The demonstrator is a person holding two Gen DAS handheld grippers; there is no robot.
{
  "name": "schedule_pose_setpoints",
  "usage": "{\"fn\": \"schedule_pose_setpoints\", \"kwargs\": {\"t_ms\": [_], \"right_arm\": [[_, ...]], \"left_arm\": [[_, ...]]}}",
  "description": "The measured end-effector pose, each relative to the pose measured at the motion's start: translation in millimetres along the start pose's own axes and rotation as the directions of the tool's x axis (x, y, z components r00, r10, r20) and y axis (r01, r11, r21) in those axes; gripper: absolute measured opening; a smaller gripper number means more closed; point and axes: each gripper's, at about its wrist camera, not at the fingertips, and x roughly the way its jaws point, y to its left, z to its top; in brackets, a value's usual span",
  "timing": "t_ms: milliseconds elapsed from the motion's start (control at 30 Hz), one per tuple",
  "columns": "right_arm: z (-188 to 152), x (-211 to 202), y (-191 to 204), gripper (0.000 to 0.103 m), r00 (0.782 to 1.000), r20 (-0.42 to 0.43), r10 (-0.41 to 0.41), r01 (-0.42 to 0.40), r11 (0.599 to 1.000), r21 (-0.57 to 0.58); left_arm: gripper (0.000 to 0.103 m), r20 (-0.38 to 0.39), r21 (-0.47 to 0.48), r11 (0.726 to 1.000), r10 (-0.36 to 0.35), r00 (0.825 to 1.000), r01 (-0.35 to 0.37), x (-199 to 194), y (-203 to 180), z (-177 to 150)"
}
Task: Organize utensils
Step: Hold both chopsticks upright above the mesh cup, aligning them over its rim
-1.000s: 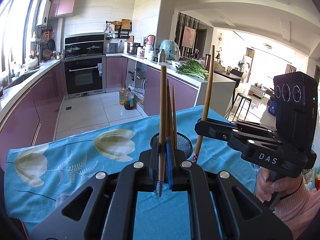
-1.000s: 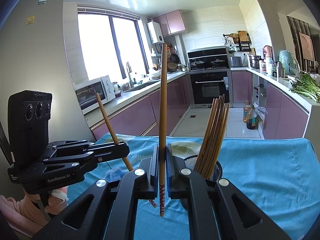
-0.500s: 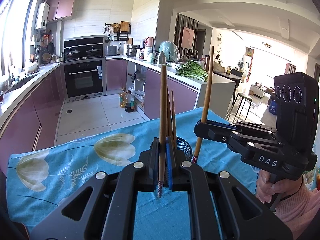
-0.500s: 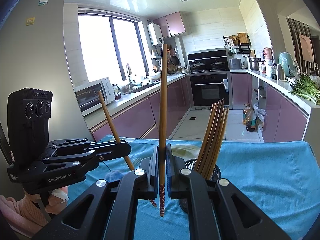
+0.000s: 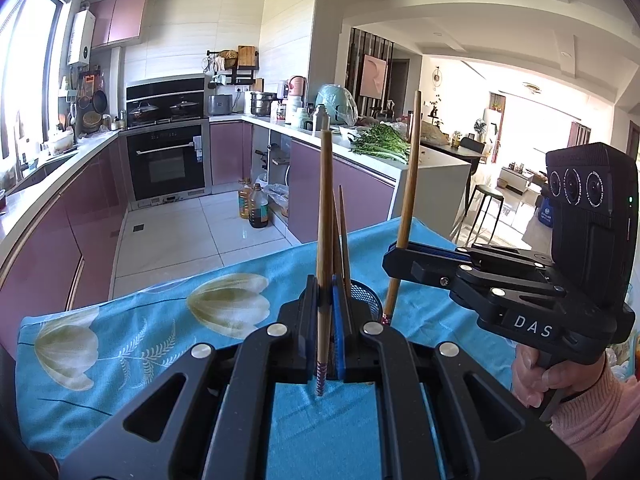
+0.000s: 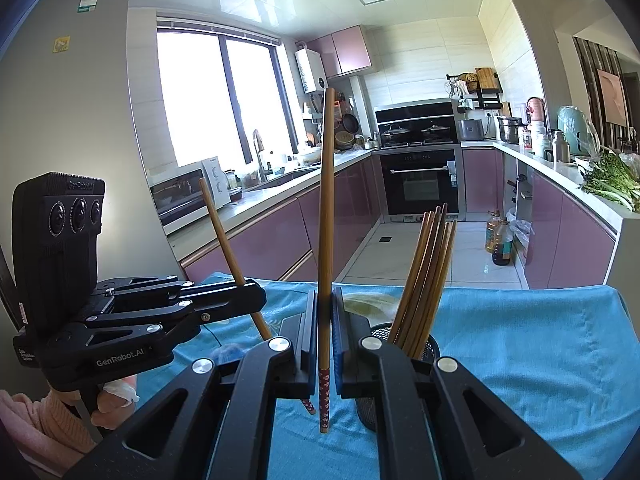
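My left gripper (image 5: 325, 292) is shut on a wooden chopstick (image 5: 323, 200) that stands upright, its patterned end hanging below the jaws. Right behind it stands a black mesh holder (image 5: 366, 294) with chopsticks in it. My right gripper (image 6: 324, 300) is shut on another upright chopstick (image 6: 327, 180), with the mesh holder (image 6: 430, 350) just to its right, filled with several chopsticks (image 6: 424, 272). In each view the other gripper shows beside the holder: the right gripper (image 5: 394, 256) and the left gripper (image 6: 256, 296), each clamping its own stick.
A blue flowered tablecloth (image 5: 120, 320) covers the table, whose far edge drops to the kitchen floor. Oil bottles (image 5: 256, 208) stand on the tiles. Purple cabinets and counters line both sides. A hand in a pink sleeve (image 5: 560, 380) holds the right gripper's handle.
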Motion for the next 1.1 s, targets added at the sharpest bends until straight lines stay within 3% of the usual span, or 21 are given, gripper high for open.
{"fn": "schedule_pose_setpoints", "kwargs": {"t_ms": [1100], "right_arm": [[2.2,7.5,1.5,0.005,1.0,0.016,0.003,-0.003,1.0,0.009]], "left_arm": [[0.008,0.025,0.035,0.999,-0.005,1.0,0.004,-2.5,-8.6,8.9]]}}
